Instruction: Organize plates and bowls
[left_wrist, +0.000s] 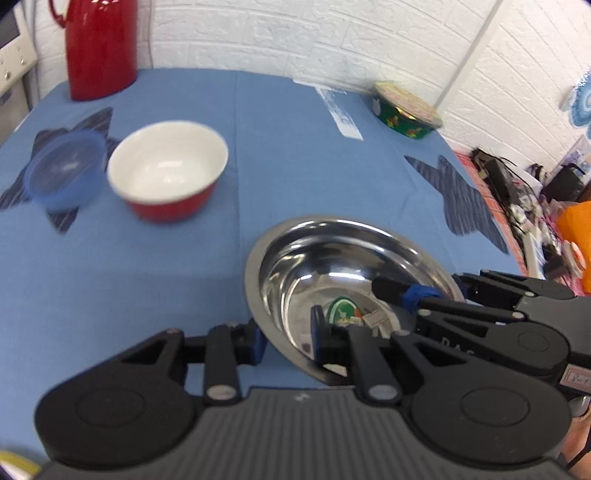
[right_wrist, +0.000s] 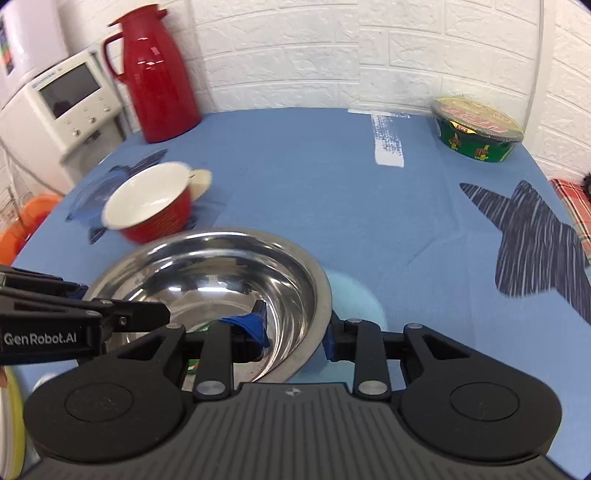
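Observation:
A shiny steel bowl (left_wrist: 332, 254) (right_wrist: 221, 266) is held over the blue tablecloth by both grippers. My left gripper (left_wrist: 286, 339) (right_wrist: 118, 302) is shut on its near left rim, one finger inside and one outside. My right gripper (right_wrist: 295, 336) (left_wrist: 424, 291) is shut on the opposite rim in the same way. A red bowl with a white inside (left_wrist: 166, 173) (right_wrist: 151, 206) stands further left. A translucent blue bowl (left_wrist: 62, 173) (right_wrist: 88, 199) sits beside it. A pale blue plate (right_wrist: 358, 299) shows just past the steel bowl's right edge.
A tall red thermos jug (left_wrist: 99, 48) (right_wrist: 155, 77) stands at the back left. A green instant-noodle tub (left_wrist: 402, 110) (right_wrist: 476, 129) sits at the back right by the white brick wall. A white appliance (right_wrist: 59, 110) stands off the table's left side. Clutter (left_wrist: 517, 192) lies beyond the right edge.

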